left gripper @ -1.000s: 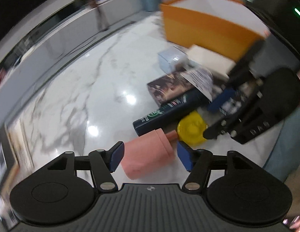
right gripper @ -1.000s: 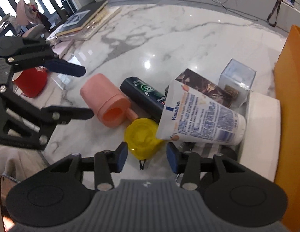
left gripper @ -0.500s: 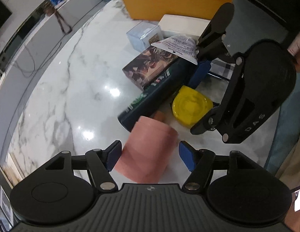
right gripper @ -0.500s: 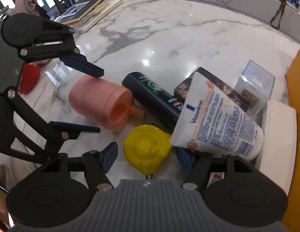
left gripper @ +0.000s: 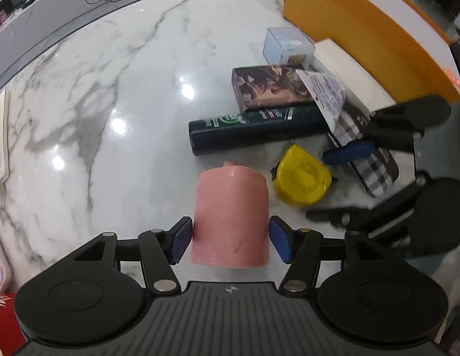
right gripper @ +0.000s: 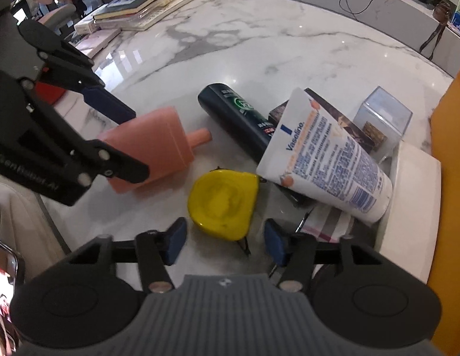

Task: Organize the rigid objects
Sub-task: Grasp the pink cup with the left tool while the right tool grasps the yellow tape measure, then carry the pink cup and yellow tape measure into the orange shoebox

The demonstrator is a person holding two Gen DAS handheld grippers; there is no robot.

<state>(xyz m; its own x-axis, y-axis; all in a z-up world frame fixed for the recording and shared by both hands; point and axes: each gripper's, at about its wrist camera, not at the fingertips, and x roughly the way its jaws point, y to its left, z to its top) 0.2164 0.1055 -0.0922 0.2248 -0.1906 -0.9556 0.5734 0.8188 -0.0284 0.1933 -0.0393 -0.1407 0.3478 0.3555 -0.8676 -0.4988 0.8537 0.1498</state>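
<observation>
Fingers of your left gripper (left gripper: 230, 238) now straddle the pink plastic bottle lying on its side (left gripper: 230, 216); a second ago it lay ahead of the pads, off-axis. Jaws are closing, left pad at the bottle's flank, right pad just clear, so no firm hold yet. Your right gripper (right gripper: 224, 241) hovers over the yellow round-bodied tape measure (right gripper: 222, 204), jaws closing too, nothing pressed. Both sit on the white marble tabletop (left gripper: 111, 103), beside the dark green shampoo bottle (left gripper: 253, 130) and near the orange box (left gripper: 363, 26). You look lined up for two pickups
</observation>
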